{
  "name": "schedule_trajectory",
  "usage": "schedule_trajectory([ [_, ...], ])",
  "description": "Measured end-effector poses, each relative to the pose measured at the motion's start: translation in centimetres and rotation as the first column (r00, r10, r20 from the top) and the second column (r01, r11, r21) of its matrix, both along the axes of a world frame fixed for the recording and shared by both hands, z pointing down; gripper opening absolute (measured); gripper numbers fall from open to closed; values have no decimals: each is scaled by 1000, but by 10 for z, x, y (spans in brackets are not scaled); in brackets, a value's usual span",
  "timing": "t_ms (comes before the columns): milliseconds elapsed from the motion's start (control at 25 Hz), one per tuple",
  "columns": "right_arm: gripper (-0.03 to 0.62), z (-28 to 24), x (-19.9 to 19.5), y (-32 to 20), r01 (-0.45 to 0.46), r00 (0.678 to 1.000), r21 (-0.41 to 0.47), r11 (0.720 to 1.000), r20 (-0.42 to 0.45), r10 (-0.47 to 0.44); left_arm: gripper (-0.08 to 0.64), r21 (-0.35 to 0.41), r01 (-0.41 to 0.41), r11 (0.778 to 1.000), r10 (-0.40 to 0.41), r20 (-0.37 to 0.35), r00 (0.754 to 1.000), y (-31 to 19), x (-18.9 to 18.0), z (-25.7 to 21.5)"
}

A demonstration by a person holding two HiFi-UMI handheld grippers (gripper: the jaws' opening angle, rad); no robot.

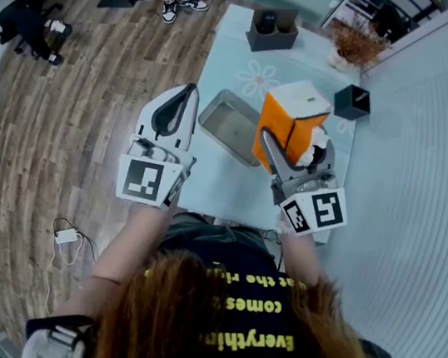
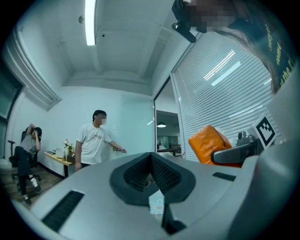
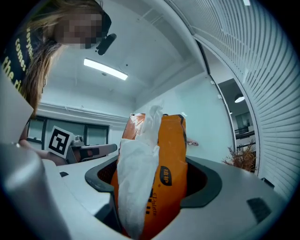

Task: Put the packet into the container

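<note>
The orange packet [image 1: 291, 117] with a white tissue tuft is held up above the table's right half, my right gripper [image 1: 270, 146] shut on its lower end. In the right gripper view the packet [image 3: 166, 164] stands upright between the jaws and fills them. The container, a shallow metal tray [image 1: 231, 124], lies empty on the pale table just left of the packet. My left gripper [image 1: 189, 92] hovers at the table's left edge, beside the tray, jaws shut with nothing in them. From the left gripper view the packet [image 2: 207, 143] shows at the right.
The pale table [image 1: 231, 188] has a flower print. At its far end stands a dark holder [image 1: 272, 32] and a dried plant [image 1: 355, 43]; a black box [image 1: 352, 101] sits at the right edge. People stand and sit on the wooden floor [image 1: 75, 108] at the left.
</note>
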State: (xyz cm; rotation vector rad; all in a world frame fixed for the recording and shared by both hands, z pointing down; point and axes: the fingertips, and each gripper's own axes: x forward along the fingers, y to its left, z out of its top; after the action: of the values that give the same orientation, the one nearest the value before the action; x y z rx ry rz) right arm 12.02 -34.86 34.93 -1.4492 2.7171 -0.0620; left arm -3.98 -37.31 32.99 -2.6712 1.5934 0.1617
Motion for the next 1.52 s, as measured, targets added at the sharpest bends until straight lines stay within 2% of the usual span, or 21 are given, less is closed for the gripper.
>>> schedule_trajectory([
  [160,376,27,-9,-9,82,993,-71,994,-75,-87,2,-3,8,1000,-8,25,1000,-4,6,3],
  [360,376,73,-18,-24,141,965,-172,975,-196,-174,2,-12,9,1000,-9,26,1000,-9,9,6],
  [680,376,152,-39,-41,207,874,-349,914,-354,-333,2,-7,22,1000,-22,29,999,-12,5,5],
  [960,377,214,-53,-50,208,791,-485,850,-428,-438,2,-13,35,999,-35,36,999,-12,1,8],
  [1160,377,243,-56,-56,191,756,-533,824,-456,-470,2,-5,27,1000,-27,35,999,-12,3,5],
  [1520,377,276,-63,-53,173,667,-594,786,-516,-537,2,-10,27,1000,-26,45,999,-10,0,4],
])
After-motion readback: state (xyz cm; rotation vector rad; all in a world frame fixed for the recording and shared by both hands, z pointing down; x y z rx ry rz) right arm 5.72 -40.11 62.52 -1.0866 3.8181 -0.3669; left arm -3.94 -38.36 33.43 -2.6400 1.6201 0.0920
